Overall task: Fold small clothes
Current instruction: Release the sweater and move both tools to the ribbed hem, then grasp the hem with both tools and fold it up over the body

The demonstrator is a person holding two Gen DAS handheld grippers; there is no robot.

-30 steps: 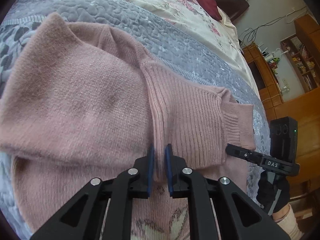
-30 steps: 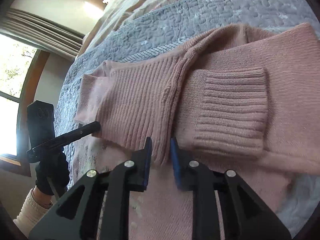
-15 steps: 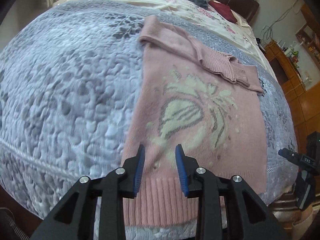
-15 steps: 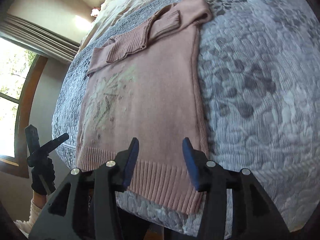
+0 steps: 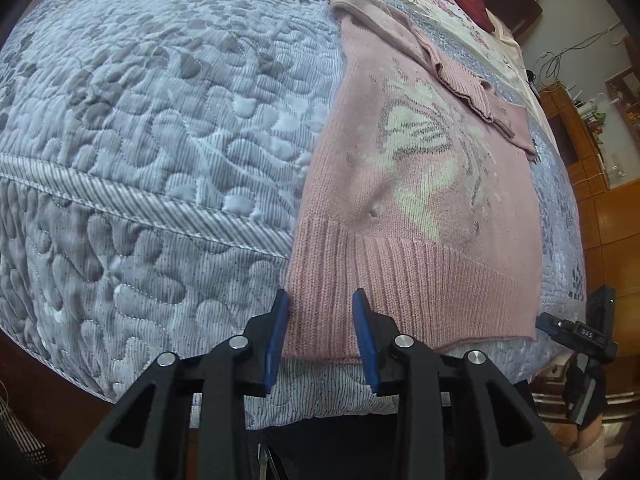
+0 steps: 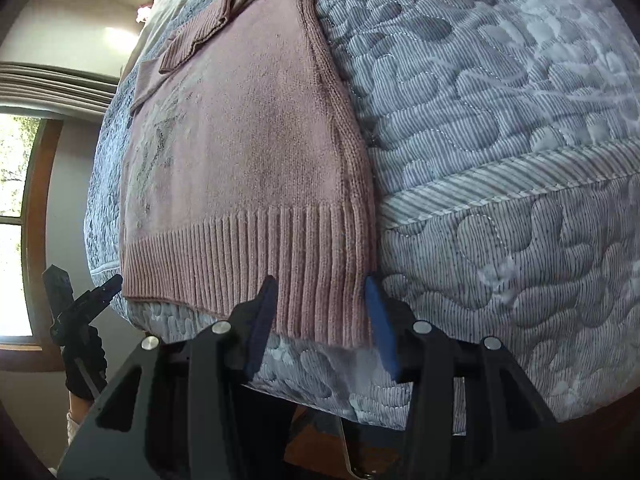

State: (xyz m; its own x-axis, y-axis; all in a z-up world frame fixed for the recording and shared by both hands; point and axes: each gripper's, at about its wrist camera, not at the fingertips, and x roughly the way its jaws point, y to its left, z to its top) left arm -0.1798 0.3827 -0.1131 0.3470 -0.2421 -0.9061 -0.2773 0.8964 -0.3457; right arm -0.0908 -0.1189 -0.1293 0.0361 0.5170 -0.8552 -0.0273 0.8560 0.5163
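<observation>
Left hand-held gripper point(image 5: 320, 336): jaws apart, nothing held, straddling the near left corner of the ribbed hem of the pink sweater point(image 5: 412, 184). Right hand-held gripper point(image 6: 322, 320): likewise spread and empty, its jaws either side of the hem's right corner.

The sweater lies flat on the grey quilted bedspread point(image 5: 160, 128), stretching forward from both grippers, sleeves folded across its far end, hem draped over the bed edge directly at the fingertips.

Risks, as judged: a jaw closing too deep may catch the quilt beneath together with the knit, dragging the bedspread on the lift. Gripping only the top layer of the hem would let the back layer sag and spoil the fold. Uneven lifting between the two corners could skew the garment or dislodge the folded sleeves.

Surroundings: dark red cloth point(image 5: 468, 4) and other bedding well ahead, wooden cabinets point(image 5: 600, 208) off to the right of the left gripper. Nothing obstructs the fold path.
</observation>
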